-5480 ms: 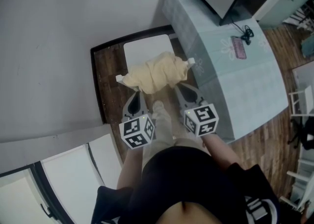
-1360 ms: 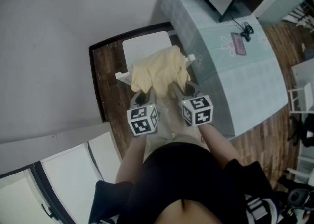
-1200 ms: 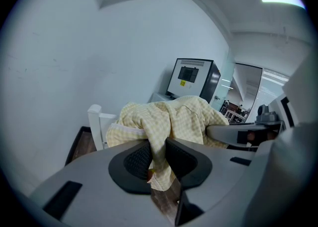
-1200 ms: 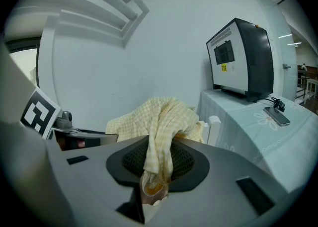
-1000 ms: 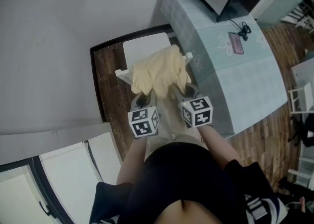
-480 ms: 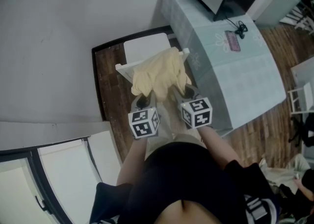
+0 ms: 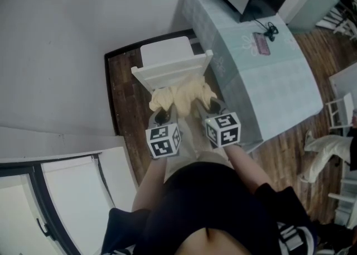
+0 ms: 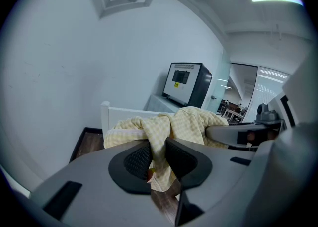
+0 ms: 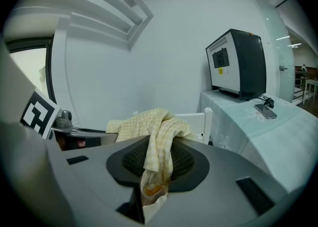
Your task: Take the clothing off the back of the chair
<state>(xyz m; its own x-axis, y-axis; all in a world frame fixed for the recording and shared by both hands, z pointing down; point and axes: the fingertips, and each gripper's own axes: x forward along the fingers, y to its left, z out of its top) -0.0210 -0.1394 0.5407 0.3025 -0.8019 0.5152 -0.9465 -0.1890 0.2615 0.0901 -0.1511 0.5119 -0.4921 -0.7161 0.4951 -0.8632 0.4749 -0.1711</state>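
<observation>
Head view: the left gripper (image 7: 161, 115) and the right gripper (image 7: 204, 106) sit side by side, both clenched on the near edge of the yellow clothing (image 7: 181, 92). The cloth is bunched just ahead of the jaws, on the near side of the white chair (image 7: 167, 58). Its far edge meets the chair's top rail (image 7: 170, 72), and whether it rests on the rail cannot be told. Left of the left gripper runs a strip of dark floor (image 7: 120, 97), then the grey wall (image 7: 67, 53). The edge of the cloth-covered table (image 7: 268, 81) is near the right gripper's right side. The person's body is directly behind both tools.

Left gripper view: the left gripper (image 8: 158, 157) has its jaws pinched on a fold of the checked clothing (image 8: 169, 126), which drapes up and ahead from the jaws. The top rail (image 8: 124, 113) stands beyond the cloth, with wall to the left. The right gripper (image 8: 238, 134) lies to the right, and a dark machine (image 8: 186, 82) stands farther off.

Right gripper view: the right gripper (image 9: 158, 164) grips a hanging fold of the clothing (image 9: 156, 124). A chair post (image 9: 207, 120) stands ahead to the right. The table (image 9: 258, 136), with a phone (image 9: 263, 112) and the machine (image 9: 236, 62) on it, fills that side. The left gripper (image 9: 74, 132) is to the left.
</observation>
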